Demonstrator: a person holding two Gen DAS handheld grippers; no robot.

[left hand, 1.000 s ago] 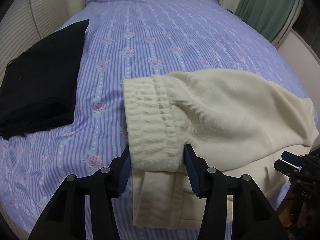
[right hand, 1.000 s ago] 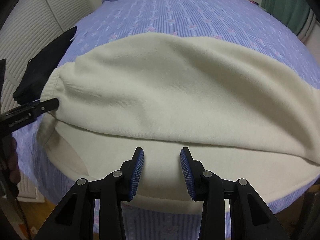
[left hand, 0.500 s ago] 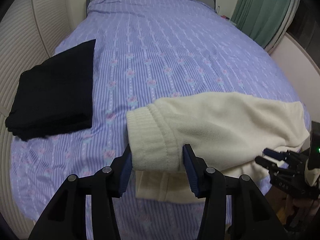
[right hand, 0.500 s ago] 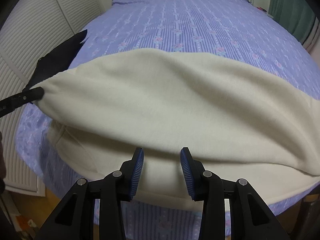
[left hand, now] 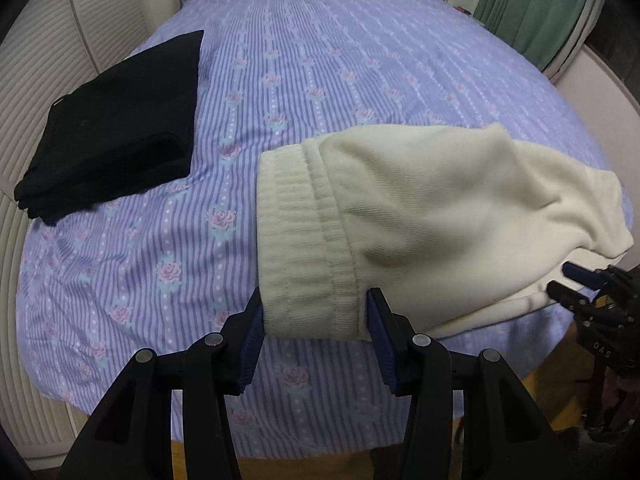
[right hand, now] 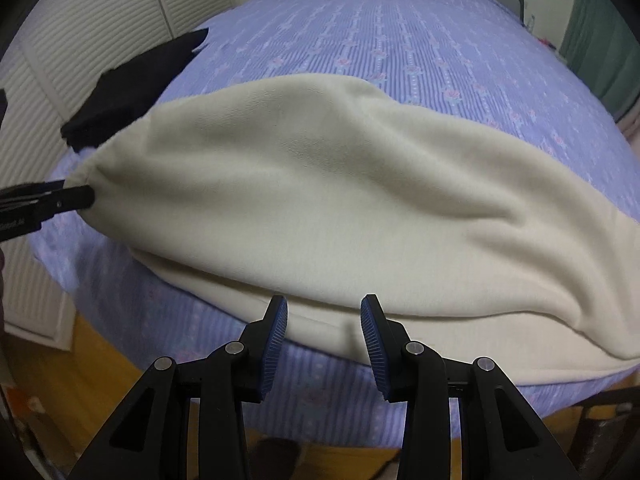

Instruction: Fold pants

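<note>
Left gripper (left hand: 314,312): jaws set partway apart, blue pads pressed on either side of the ribbed waistband (left hand: 308,240) of the cream pants (left hand: 440,200); band bunched between them, so held.

Right gripper (right hand: 324,320): jaws partway apart, lower edge of the pants between the pads. Whether the pads actually bite the cloth cannot be told from this view.

Pants lie across the near edge of the bed (left hand: 320,60), doubled over, upper layer lifted and draped between the two grippers. Black folded garment (left hand: 116,120) sits on the bed well left of the waistband.

Step, as judged: carrying a fold across, both ends raised together. Next move calls for laying the upper layer flat on the bed, edges matched, then releasing.

Writing: small white letters on the right gripper's body, at the right of the left wrist view, read roughly "DAS"; uncertain. Other lettering too blurred.
</note>
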